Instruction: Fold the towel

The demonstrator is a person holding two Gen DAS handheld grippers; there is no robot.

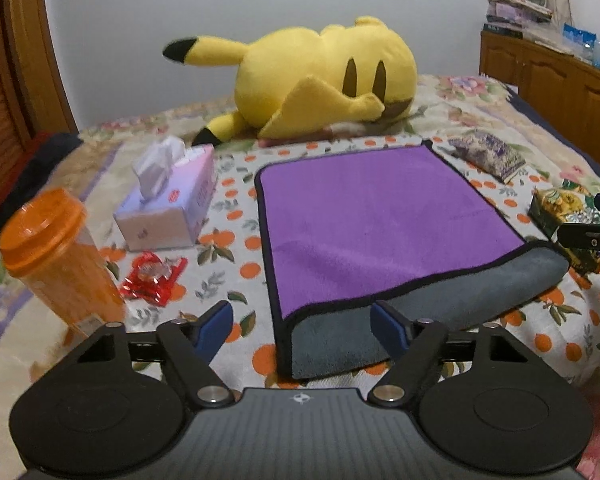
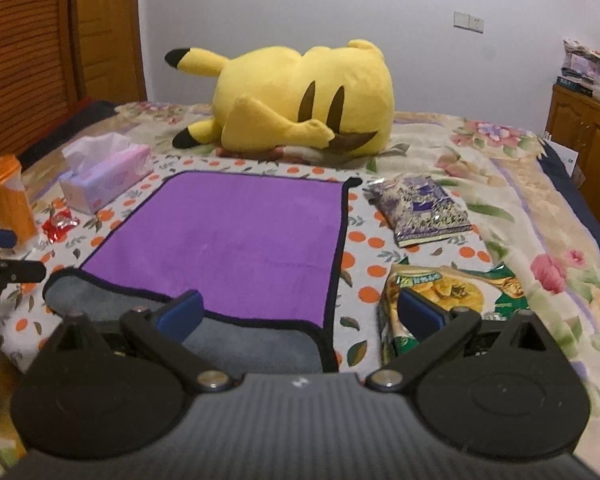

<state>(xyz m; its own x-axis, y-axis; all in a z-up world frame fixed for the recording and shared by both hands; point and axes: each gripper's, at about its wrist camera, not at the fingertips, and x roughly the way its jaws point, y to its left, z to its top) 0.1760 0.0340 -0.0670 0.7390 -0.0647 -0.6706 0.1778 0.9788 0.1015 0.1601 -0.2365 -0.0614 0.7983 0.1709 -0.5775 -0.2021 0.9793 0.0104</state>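
A purple towel [image 1: 372, 220] with black trim lies flat on the bed, folded so its grey underside [image 1: 380, 332] shows as a strip along the near edge. It also shows in the right wrist view [image 2: 236, 236]. My left gripper [image 1: 302, 326] is open and empty, just above the towel's near left corner. My right gripper [image 2: 300, 314] is open and empty, above the towel's near right corner. The right gripper's side shows at the right edge of the left wrist view [image 1: 592, 236].
A yellow plush toy [image 1: 312, 80] lies behind the towel. Left of the towel are a tissue box [image 1: 168, 204], an orange cup [image 1: 56, 260] and a red wrapper [image 1: 154, 276]. Right of it are a purple snack packet [image 2: 420, 208] and a green snack bag [image 2: 452, 296]. A wooden cabinet [image 1: 560, 80] stands at far right.
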